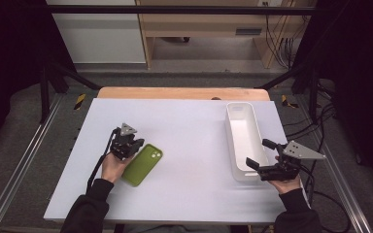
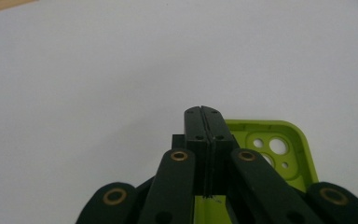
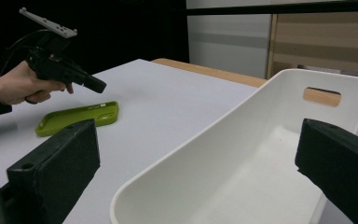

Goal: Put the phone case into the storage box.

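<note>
Lying flat, the green phone case (image 1: 142,165) points far-right beneath the left gripper's (image 1: 126,144) pressed-together jaws.

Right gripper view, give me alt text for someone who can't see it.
The right claw, jaws wide open, faces the near end of a long white bin on a white table. Farther left, a hand holds the shut left claw just above a green phone case lying flat on the table.

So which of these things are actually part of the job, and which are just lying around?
In use:
- green phone case
- white bin
- left gripper, shut, above the case
- right gripper, open at the bin's near end

Just there:
- wooden shelf unit
- floor cables
</note>
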The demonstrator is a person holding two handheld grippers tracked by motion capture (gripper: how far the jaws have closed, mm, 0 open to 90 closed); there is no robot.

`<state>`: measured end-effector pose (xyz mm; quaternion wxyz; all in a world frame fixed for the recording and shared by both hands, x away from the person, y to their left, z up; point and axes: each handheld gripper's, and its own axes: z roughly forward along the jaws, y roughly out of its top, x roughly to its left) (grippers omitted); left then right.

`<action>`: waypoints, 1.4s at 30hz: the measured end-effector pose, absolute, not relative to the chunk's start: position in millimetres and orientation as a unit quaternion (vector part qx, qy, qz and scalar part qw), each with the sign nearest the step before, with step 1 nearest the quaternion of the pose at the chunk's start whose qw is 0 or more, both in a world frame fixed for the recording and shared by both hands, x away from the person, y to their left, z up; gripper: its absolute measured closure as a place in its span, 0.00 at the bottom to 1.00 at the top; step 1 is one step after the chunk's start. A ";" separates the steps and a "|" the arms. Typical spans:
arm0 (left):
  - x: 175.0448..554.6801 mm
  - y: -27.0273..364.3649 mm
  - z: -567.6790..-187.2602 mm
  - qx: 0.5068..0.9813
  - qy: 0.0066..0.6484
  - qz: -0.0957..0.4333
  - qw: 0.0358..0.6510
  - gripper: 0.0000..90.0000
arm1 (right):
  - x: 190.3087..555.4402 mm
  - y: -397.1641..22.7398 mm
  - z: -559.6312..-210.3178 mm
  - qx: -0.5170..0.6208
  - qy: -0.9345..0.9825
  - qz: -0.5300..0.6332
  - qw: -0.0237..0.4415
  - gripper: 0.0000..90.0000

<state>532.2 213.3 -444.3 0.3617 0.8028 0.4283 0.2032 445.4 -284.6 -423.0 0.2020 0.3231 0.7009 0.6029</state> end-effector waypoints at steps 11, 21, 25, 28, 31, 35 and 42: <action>519.4 234.7 -420.4 0.784 0.424 0.197 0.408 0.81 | 445.2 -284.8 -422.6 0.322 0.701 0.603 0.203 0.00; 510.4 246.1 -405.5 0.771 0.431 0.188 0.428 0.48 | 445.2 -284.7 -422.8 0.321 0.702 0.603 0.204 0.00; 506.3 249.2 -401.6 0.767 0.427 0.194 0.437 0.36 | 445.1 -284.8 -422.7 0.321 0.701 0.603 0.204 0.00; 503.7 249.9 -399.8 0.766 0.418 0.198 0.446 0.30 | 445.2 -284.7 -422.8 0.321 0.702 0.603 0.204 0.00; 500.2 250.5 -396.8 0.766 0.410 0.206 0.450 0.19 | 445.2 -284.7 -422.8 0.321 0.702 0.602 0.204 0.00; 498.2 253.2 -394.8 0.764 0.414 0.203 0.452 0.14 | 444.8 -284.9 -422.5 0.322 0.701 0.603 0.203 0.00; 497.0 255.1 -394.9 0.774 0.412 0.198 0.437 0.05 | 445.1 -284.7 -422.8 0.322 0.702 0.602 0.203 0.00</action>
